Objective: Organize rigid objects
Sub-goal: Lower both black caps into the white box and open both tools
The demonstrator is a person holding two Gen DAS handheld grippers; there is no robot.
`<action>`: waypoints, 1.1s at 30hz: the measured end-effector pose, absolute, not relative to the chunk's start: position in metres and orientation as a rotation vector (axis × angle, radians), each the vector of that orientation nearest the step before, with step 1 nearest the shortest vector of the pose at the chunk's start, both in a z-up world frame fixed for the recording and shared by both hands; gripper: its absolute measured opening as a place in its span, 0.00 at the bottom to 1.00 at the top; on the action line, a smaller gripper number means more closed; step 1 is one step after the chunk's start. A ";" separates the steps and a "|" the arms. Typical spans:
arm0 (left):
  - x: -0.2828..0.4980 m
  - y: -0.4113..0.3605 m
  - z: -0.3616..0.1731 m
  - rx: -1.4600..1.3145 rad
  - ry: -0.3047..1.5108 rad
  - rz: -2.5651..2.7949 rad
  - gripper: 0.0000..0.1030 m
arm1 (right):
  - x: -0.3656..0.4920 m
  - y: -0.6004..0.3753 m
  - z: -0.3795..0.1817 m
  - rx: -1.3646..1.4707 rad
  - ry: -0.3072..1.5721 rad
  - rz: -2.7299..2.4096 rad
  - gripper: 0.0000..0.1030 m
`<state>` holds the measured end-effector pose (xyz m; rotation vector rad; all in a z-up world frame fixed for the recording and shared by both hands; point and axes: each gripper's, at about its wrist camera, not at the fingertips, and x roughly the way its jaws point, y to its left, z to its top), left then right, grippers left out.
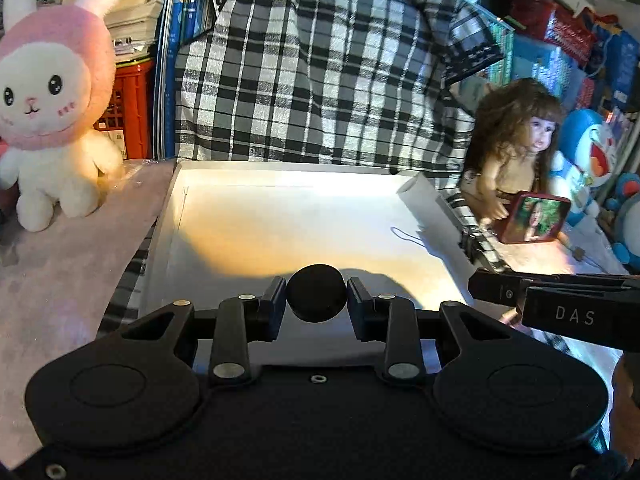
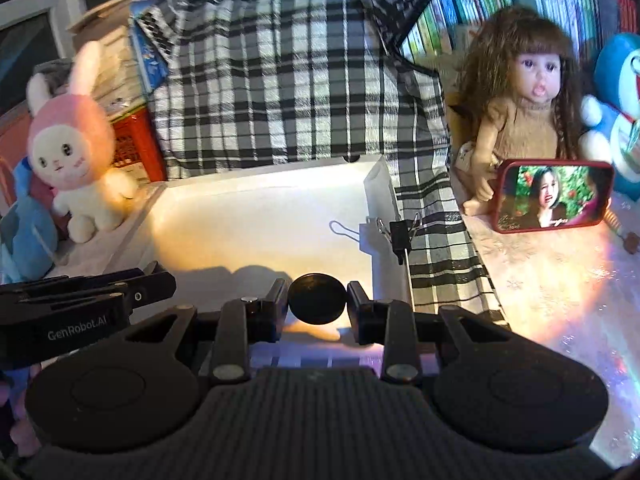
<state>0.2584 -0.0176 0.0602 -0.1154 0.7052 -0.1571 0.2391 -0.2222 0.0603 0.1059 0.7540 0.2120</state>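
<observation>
My left gripper (image 1: 317, 289) is shut on a black round disc (image 1: 316, 304), held edge-on between its pads over the near edge of a white open box (image 1: 280, 174). My right gripper (image 2: 317, 294) is likewise shut on a second black round disc (image 2: 316, 308), above the box's near right corner (image 2: 384, 280). The two grippers sit side by side: the right gripper's side (image 1: 560, 308) shows at the right of the left wrist view, and the left gripper's side (image 2: 80, 304) shows at the left of the right wrist view. The lit box floor looks bare.
A black binder clip (image 2: 400, 234) grips the box's right wall. A pink and white bunny plush (image 1: 52, 120) sits left of the box. On the right are a doll (image 2: 524, 112), a red-cased phone (image 2: 554, 196) and a blue plush (image 2: 616, 92). Plaid cloth (image 1: 320, 80) hangs behind.
</observation>
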 end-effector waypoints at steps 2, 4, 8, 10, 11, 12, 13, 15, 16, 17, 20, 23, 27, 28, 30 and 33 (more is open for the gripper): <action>0.270 -0.020 0.055 -0.110 0.727 -0.144 0.30 | 0.250 -0.221 0.055 0.105 0.775 0.198 0.36; 0.279 -0.021 0.049 -0.103 0.742 -0.126 0.30 | 0.258 -0.218 0.048 0.101 0.793 0.191 0.36; 0.287 -0.020 0.038 -0.100 0.757 -0.101 0.30 | 0.266 -0.212 0.038 0.089 0.809 0.182 0.36; 0.289 -0.020 0.034 -0.096 0.760 -0.102 0.30 | 0.269 -0.210 0.034 0.083 0.812 0.178 0.36; 0.289 -0.021 0.032 -0.093 0.763 -0.103 0.30 | 0.270 -0.210 0.032 0.082 0.814 0.178 0.36; 0.290 -0.022 0.031 -0.088 0.767 -0.103 0.30 | 0.271 -0.209 0.031 0.081 0.817 0.177 0.36; 0.290 -0.023 0.029 -0.081 0.768 -0.102 0.30 | 0.272 -0.209 0.029 0.079 0.821 0.174 0.36; 0.291 -0.025 0.026 -0.069 0.770 -0.100 0.30 | 0.274 -0.208 0.027 0.074 0.826 0.170 0.36; 0.291 -0.026 0.025 -0.064 0.772 -0.099 0.30 | 0.274 -0.208 0.025 0.072 0.829 0.169 0.36; 0.291 -0.026 0.023 -0.059 0.773 -0.099 0.30 | 0.275 -0.208 0.024 0.069 0.830 0.166 0.36; 0.291 -0.029 0.019 -0.046 0.777 -0.099 0.30 | 0.276 -0.209 0.021 0.061 0.834 0.161 0.37; 0.290 -0.031 0.017 -0.034 0.768 -0.094 0.30 | 0.277 -0.209 0.019 0.054 0.840 0.159 0.36; 0.289 -0.032 0.016 -0.021 0.759 -0.092 0.31 | 0.277 -0.208 0.019 0.037 0.835 0.160 0.36; 0.289 -0.032 0.016 -0.021 0.756 -0.092 0.31 | 0.277 -0.208 0.019 0.034 0.835 0.160 0.36; 0.288 -0.032 0.015 -0.021 0.748 -0.090 0.31 | 0.277 -0.208 0.018 0.029 0.833 0.160 0.36; 0.286 -0.034 0.013 -0.011 0.732 -0.086 0.31 | 0.275 -0.205 0.017 0.006 0.823 0.159 0.38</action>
